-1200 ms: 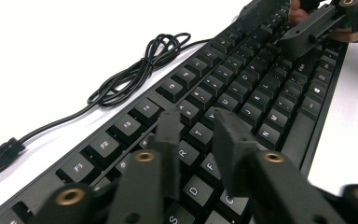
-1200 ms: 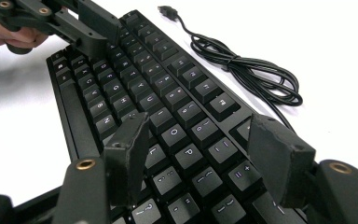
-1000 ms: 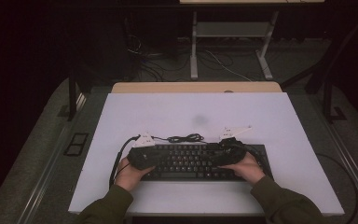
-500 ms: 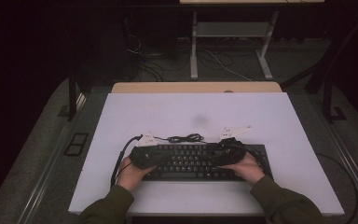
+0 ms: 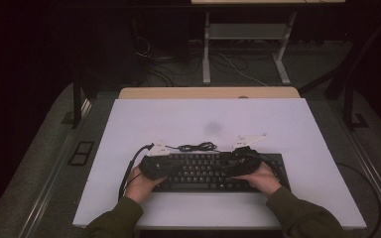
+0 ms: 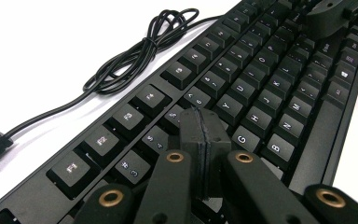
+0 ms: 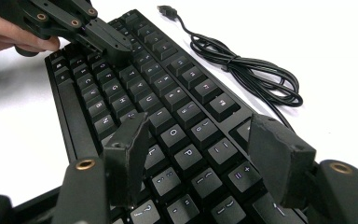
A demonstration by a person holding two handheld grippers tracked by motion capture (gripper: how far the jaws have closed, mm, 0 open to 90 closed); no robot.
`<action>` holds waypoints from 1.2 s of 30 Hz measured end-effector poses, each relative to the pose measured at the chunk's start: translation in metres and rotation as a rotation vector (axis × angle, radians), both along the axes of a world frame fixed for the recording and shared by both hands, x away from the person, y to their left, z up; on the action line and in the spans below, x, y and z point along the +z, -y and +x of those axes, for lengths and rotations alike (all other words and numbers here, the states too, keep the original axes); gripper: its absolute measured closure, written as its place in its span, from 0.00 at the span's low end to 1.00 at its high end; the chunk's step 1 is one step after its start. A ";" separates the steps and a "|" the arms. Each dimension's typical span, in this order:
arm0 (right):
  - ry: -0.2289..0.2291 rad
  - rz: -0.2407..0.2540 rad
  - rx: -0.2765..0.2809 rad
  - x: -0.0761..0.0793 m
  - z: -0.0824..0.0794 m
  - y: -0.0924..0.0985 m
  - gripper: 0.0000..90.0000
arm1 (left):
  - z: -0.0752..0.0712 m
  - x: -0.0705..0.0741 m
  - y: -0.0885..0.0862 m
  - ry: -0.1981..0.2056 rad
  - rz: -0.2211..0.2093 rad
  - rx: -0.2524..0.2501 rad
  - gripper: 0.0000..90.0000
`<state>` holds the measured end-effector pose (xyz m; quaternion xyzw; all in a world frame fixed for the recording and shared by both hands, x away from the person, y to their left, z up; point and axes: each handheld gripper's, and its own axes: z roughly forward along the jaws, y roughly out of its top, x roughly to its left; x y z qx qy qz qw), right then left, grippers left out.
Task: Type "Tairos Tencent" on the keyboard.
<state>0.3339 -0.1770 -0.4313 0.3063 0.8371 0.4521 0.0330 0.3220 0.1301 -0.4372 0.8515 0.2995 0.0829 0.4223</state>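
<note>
A black keyboard (image 5: pixel 208 171) lies flat at the near middle of the white table (image 5: pixel 208 116). My left gripper (image 5: pixel 164 167) hovers over the keyboard's left end, and in the left gripper view its jaws (image 6: pixel 200 128) are pressed together with nothing between them, low over the keys near 5 and G. My right gripper (image 5: pixel 238 161) is over the right end; its jaws (image 7: pixel 200 133) stand apart above the O and P keys, gripping nothing. The keyboard's cable (image 5: pixel 196 147) lies in a loose coil just beyond the keyboard, its plug (image 7: pixel 167 9) free on the table.
A person's hands (image 5: pixel 141 186) and green sleeves come in from the near edge. A wooden strip (image 5: pixel 208 92) borders the table's far side. Beyond it are a desk frame (image 5: pixel 248 32) and floor cables. Each gripper's own cable (image 5: pixel 129 168) trails off beside the keyboard.
</note>
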 end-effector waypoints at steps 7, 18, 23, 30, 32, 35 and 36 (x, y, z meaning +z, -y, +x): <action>-0.001 0.000 -0.001 0.000 0.000 0.000 0.42 | 0.001 -0.001 0.000 -0.008 0.017 -0.005 0.98; 0.000 0.002 -0.003 0.000 0.000 0.000 0.42 | -0.001 0.002 0.000 -0.001 0.006 -0.003 0.98; -0.001 0.004 -0.004 0.000 0.001 0.000 0.42 | -0.001 0.002 0.001 0.002 0.009 -0.008 0.98; 0.001 0.005 -0.006 0.000 0.001 0.001 0.42 | -0.003 0.005 -0.001 0.007 -0.012 0.005 0.92; 0.002 0.005 -0.006 0.000 0.001 0.001 0.42 | -0.004 0.005 -0.002 0.012 -0.014 0.006 0.87; 0.005 0.004 -0.004 0.001 0.001 0.001 0.43 | -0.005 0.006 -0.002 0.018 -0.010 0.005 0.77; 0.006 0.005 -0.004 0.001 0.001 0.001 0.43 | -0.006 0.005 -0.002 0.017 -0.013 0.008 0.73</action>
